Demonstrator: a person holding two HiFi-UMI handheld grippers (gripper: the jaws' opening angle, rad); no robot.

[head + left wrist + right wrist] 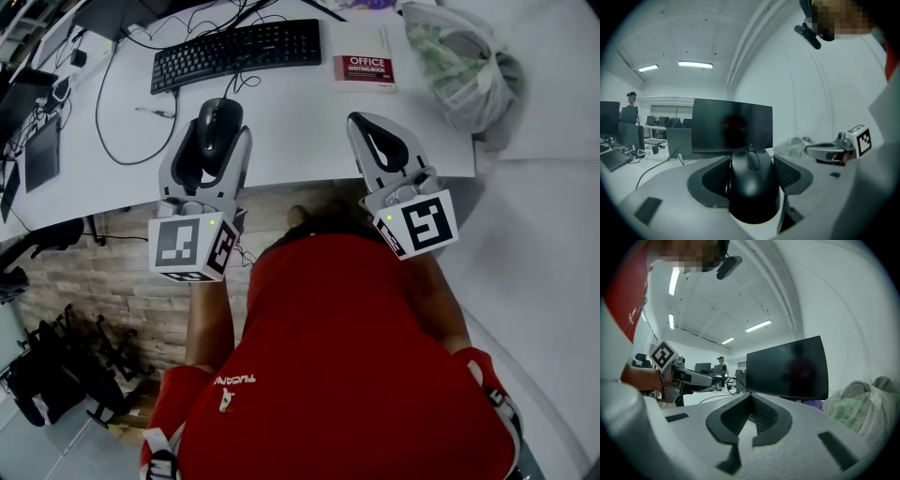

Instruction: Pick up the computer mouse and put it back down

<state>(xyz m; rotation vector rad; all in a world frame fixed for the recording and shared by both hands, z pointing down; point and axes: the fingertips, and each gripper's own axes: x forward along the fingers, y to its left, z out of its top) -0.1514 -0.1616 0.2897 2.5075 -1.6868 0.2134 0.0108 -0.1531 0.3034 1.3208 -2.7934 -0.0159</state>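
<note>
In the head view, the left gripper (222, 131), a grey plastic two-jaw tong with black ribbed pads and a marker cube, is seen closed round a black computer mouse (218, 127). The mouse is held near the front edge of a white desk (309, 131); whether it rests on the top or is lifted cannot be told. The right gripper (370, 127), of the same make, is held over the desk edge with its jaws brought together on nothing. Behind them a black keyboard (236, 52), a red-and-white writing book (364, 68) and a crumpled translucent plastic bag (459, 70) are laid on the desk. A red shirt (347, 356) fills the foreground.

In the left gripper view, the mouse (752, 187) is shown smooth, rounded and slightly glossy, its scroll wheel pointing away, with the ribbed pads (712, 180) pressed to its two sides. A dark flat monitor (732, 126) stands straight behind it, and the plastic bag (792, 146) lies to the right. The right gripper (808, 151) is seen well apart on that side.

In the right gripper view, the jaws of the right gripper (751, 398) are met at the tips, with only a narrow slit left lower down and nothing between them. The monitor (787, 369) stands beyond, the bag (860, 404) bulges at the right, and the left gripper (719, 380) shows at the left.
</note>
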